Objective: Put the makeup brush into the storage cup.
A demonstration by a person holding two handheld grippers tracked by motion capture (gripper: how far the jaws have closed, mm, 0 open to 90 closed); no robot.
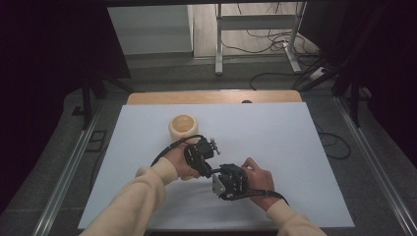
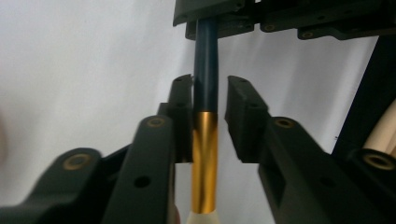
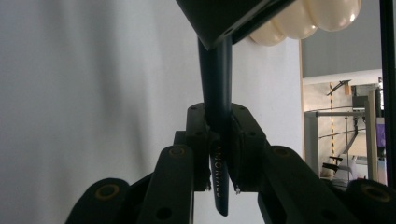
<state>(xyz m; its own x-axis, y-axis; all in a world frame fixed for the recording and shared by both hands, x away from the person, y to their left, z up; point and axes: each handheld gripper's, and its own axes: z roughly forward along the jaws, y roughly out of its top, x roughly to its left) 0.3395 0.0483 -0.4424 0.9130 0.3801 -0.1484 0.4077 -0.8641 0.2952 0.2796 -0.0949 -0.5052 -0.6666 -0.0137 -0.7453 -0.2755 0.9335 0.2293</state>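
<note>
Passing between two hands above the white bench [image 1: 295,147], a makeup brush [image 2: 205,93] is being held end to end. Its dark blue handle is slim, round and smooth, tapering to a narrow tip; a glossy gold ferrule [image 2: 204,163] follows, and a pale tuft is just peeking in at the bottom edge of the left gripper view.

The right gripper [image 3: 218,140] is clamping the tapered handle end, its fingers [image 3: 198,135] pressed tight against it on both sides. The left gripper [image 2: 210,116] is standing slightly parted around the ferrule: one finger is lying against the brush, the other is standing clear with a gap showing, so it is not pinching.

The brush is probably light and stiff, and both the lacquered handle and the polished metal are likely to be slippery. The taper could let it slide out of a loose pinch, so gripping the thicker, straight part of the handle seems wisest, keeping off the soft bristles.

A rounded cream holder [image 1: 183,125] with an open top is sitting farther back on the bench, well apart from the grippers.
</note>
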